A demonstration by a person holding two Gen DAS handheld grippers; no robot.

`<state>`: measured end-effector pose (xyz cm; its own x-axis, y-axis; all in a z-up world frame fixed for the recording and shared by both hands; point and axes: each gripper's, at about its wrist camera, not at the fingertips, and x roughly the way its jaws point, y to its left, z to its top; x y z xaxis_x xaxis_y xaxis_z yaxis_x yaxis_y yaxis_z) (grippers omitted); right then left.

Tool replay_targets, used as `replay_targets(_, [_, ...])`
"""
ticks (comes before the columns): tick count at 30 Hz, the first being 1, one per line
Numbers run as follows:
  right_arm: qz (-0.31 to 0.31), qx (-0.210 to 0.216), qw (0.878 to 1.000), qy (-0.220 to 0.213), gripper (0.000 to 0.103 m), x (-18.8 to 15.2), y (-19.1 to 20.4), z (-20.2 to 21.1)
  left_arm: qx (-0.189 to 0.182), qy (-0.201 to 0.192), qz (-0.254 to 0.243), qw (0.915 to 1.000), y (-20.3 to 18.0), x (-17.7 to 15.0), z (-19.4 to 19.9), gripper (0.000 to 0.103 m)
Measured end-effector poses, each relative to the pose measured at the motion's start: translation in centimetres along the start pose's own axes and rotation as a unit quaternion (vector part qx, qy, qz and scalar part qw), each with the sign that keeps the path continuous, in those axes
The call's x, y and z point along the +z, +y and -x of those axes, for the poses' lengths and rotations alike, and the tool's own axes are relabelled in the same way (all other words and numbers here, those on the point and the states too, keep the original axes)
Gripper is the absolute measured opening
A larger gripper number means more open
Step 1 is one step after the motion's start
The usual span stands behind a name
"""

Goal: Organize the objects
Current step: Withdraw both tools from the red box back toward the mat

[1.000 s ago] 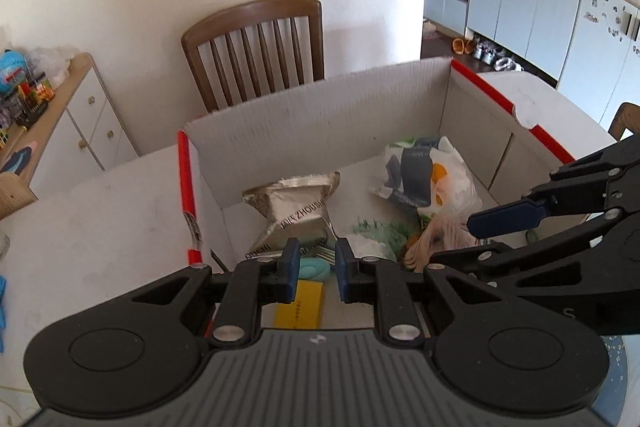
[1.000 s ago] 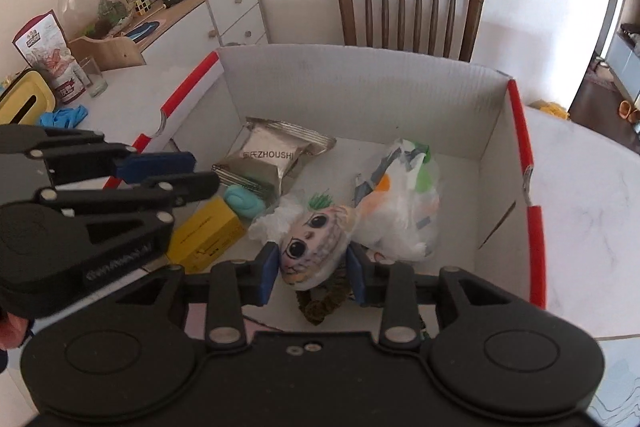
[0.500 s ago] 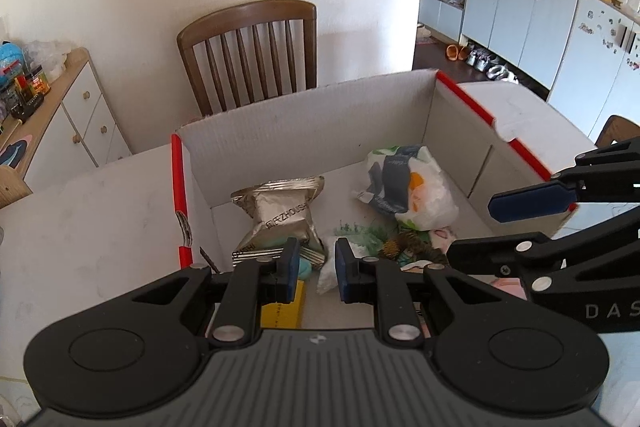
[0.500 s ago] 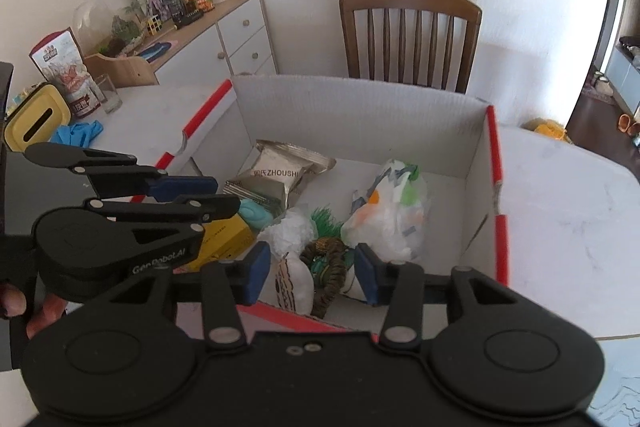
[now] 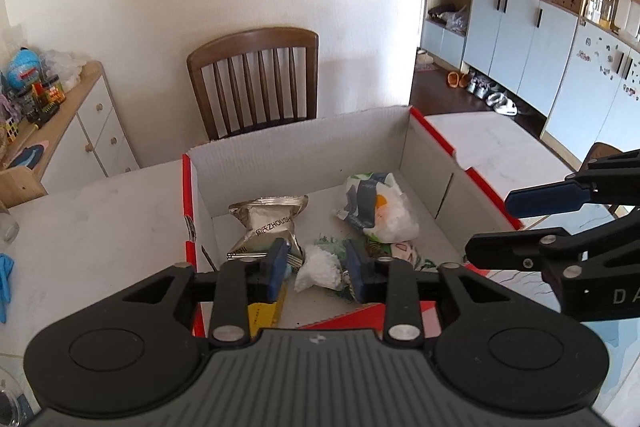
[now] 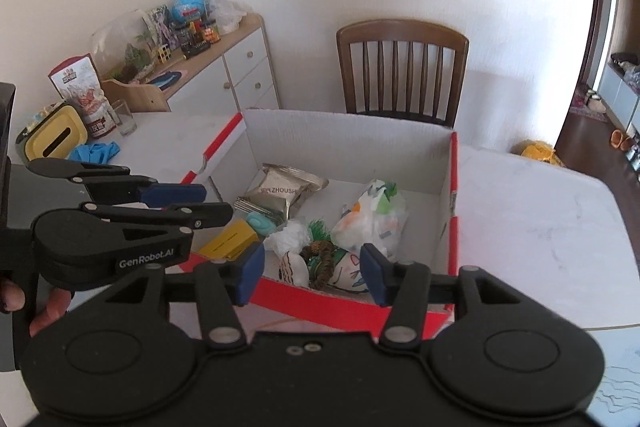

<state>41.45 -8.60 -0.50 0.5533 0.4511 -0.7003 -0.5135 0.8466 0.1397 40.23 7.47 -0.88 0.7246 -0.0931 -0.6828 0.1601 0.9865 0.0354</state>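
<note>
A red-and-white cardboard box [image 5: 304,147] [image 6: 344,137] stands on the white table. Inside lie a silver snack packet [image 5: 270,225] [image 6: 286,193], a printed plastic bag [image 5: 378,207] [image 6: 372,219], a doll with a braid [image 6: 324,263], a white crumpled wad [image 5: 320,267], a yellow box [image 6: 230,241] and a teal item [image 6: 260,223]. My left gripper [image 5: 318,277] is open and empty above the box's near edge. My right gripper [image 6: 312,273] is open and empty, above the near wall over the doll.
A wooden chair [image 5: 256,83] [image 6: 402,71] stands behind the box. A white sideboard [image 6: 224,75] with clutter is at the left. A yellow container [image 6: 52,139], glass [image 6: 122,123] and blue gloves [image 6: 96,151] sit on the table's left.
My right gripper let go of the doll, which now lies in the box, and opened wide. Both grippers pulled back and up from the box; the left one opened.
</note>
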Motion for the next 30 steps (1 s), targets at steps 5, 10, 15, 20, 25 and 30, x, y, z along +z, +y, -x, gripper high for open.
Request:
replay_targets(5, [0.010,0.007,1.000,-0.021,0.056,-0.5,0.3,2.5,0.005,-0.019,0.002,0.9998,-1.0,-0.3,2.2,0.055])
replay_targets(10, [0.022,0.010,0.999,-0.036,0.063,-1.3,0.4,4.8,0.004,-0.027,0.003,0.9996,-2.2,-0.7,4.0,0.059])
replay_targets(15, [0.022,0.012,0.999,-0.044,0.068,-2.4,0.1,6.7,0.006,-0.037,0.003,0.9993,-3.4,-1.9,6.0,0.068])
replay_targets(20, [0.017,0.019,0.998,-0.053,0.079,-3.6,-0.4,8.5,0.006,-0.039,0.007,0.9992,-4.3,-3.0,7.8,0.082])
replay_targets(25, [0.012,0.021,0.998,-0.059,0.087,-4.7,-0.6,9.9,0.008,-0.042,0.014,0.9990,-5.2,-4.3,9.6,0.087])
replay_targets(30, [0.014,0.021,0.997,-0.068,0.095,-6.0,-0.7,11.3,0.013,-0.043,0.018,0.9988,-6.0,-5.9,10.9,0.094])
